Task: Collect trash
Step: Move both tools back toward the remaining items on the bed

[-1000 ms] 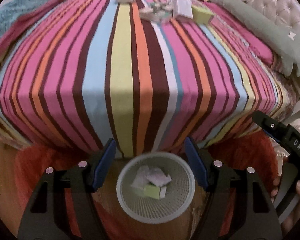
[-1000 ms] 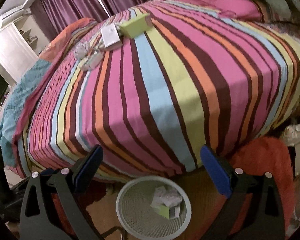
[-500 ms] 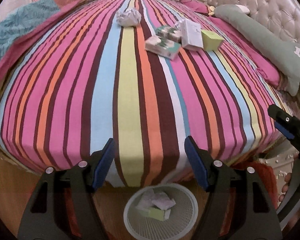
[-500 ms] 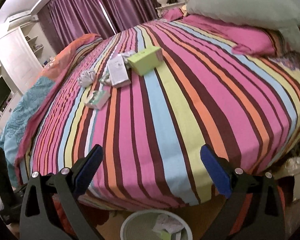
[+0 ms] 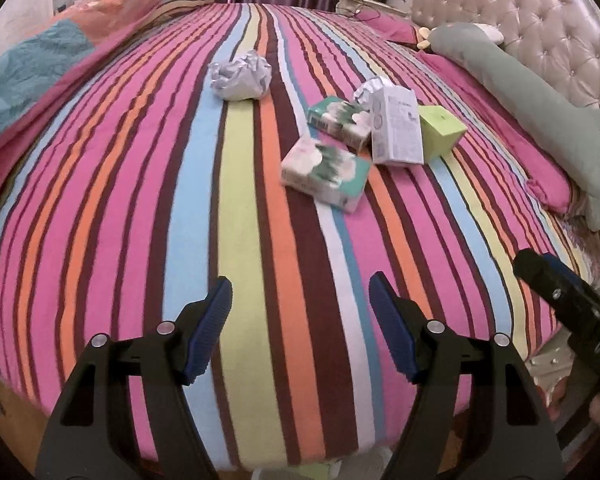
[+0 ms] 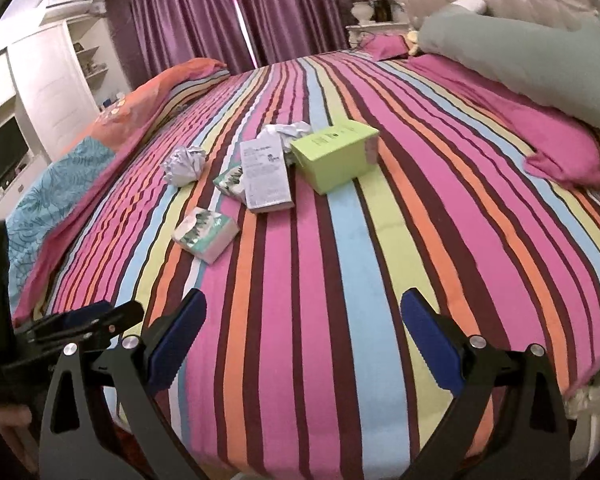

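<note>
1. Striped bedspread (image 5: 148, 184) fills both views, and the trash sits in a loose cluster toward the far middle of the bed, well short of the headboard (image 5: 540, 28).
2. Left gripper (image 5: 300, 312) hangs over the near edge of the bed with its jaws apart and nothing between them.
3. Right gripper (image 6: 304, 332) is just as bare: jaws spread wide, only stripes showing in the gap.
4. Nearest piece to both is the front tissue pack (image 5: 326, 178), lying flat and apart from the rest.
5. Behind it a second tissue pack (image 5: 338, 120) tucks against the white box (image 5: 396, 128), which leans on the green box (image 5: 440, 132).
6. Off to the left lies the crumpled paper ball (image 5: 242, 76), alone on a pale stripe; a smaller paper wad (image 6: 286, 130) peeks out behind the boxes.
7. By my reading this is the reach-out step: both hands empty, heading for a fresh pick.
8. Next move calls for carrying a gripper forward and down over one piece, likely the front pack, and straddling its narrow sides before closing.
9. Soft bedding may give under the pads, so a shallow scoop could slip off.
</note>
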Action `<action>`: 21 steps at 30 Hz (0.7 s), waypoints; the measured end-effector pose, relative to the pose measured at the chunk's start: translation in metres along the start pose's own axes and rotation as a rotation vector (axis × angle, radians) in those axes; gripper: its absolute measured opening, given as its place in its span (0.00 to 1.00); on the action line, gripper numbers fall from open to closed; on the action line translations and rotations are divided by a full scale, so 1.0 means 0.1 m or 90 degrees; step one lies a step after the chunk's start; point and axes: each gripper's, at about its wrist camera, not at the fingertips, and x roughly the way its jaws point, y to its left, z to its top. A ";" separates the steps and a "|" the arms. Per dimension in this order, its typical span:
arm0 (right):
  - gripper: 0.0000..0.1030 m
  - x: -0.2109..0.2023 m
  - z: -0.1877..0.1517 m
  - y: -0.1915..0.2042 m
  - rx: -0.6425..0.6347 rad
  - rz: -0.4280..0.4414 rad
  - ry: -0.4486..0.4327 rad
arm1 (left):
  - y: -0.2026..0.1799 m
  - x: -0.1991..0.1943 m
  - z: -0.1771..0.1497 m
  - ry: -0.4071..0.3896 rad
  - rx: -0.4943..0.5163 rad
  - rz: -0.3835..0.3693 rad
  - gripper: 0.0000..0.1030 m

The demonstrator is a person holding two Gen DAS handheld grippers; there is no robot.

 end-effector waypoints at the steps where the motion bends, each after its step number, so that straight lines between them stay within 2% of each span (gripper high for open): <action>1: 0.91 0.05 0.04 0.01 -0.001 0.000 0.002 | 0.01 0.05 0.07 0.003 -0.001 -0.005 0.67; 10: 0.91 0.40 0.25 0.12 -0.047 0.010 0.014 | 0.00 0.37 0.49 0.022 0.016 -0.029 0.67; 21: 0.91 0.74 0.41 0.19 -0.070 0.008 0.034 | -0.04 0.65 0.71 0.049 0.042 -0.045 0.67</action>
